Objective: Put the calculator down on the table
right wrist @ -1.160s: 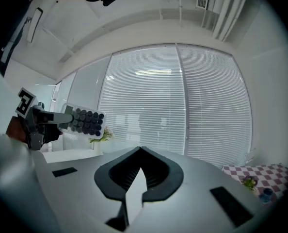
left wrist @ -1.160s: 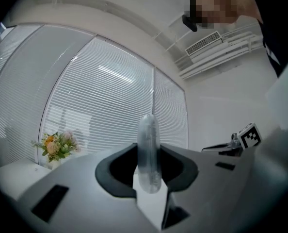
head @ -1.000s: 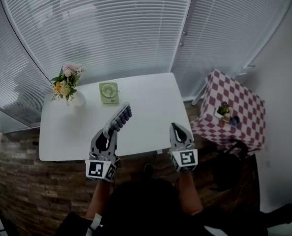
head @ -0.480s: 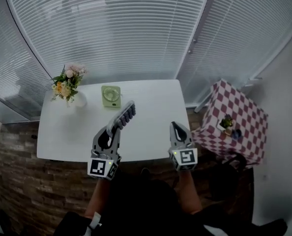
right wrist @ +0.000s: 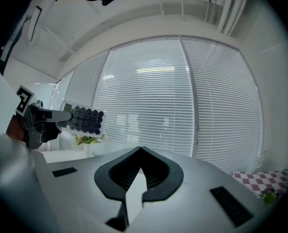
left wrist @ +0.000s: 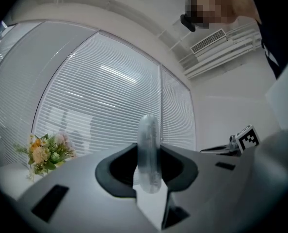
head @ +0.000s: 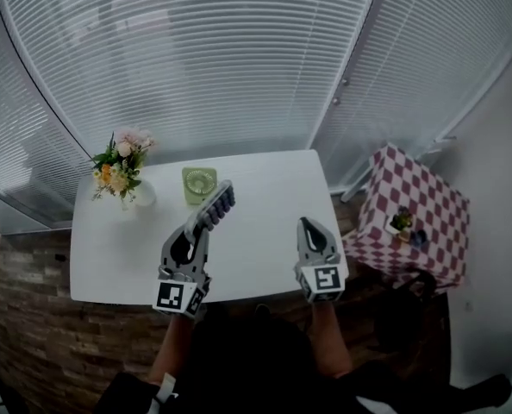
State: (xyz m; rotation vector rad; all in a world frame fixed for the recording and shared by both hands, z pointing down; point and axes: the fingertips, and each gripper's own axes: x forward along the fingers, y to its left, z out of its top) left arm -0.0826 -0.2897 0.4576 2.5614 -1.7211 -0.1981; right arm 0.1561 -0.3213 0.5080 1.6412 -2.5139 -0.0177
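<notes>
Head view is showing the flowers [head: 122,166] and a small green fan [head: 199,184] sitting at the far left of the white table [head: 265,205]. Just to their right you are holding the left gripper [head: 196,227] above the near part of the tabletop. Its fingers are pressing partway closed on the calculator [head: 215,205], which is sticking out ahead of the gripper and hanging in the air, clear of the surface. Left gripper view is showing the calculator [left wrist: 149,154] edge-on, clamped between the pads. Right gripper view is catching its dark keys [right wrist: 83,119] from the side. So nothing of the placing is done yet: you are carrying it over the table, and lowering and letting go are both remaining. Further right, your right gripper [head: 308,225] is hovering near the table's front edge, its fingertips touching and gripping nothing.
</notes>
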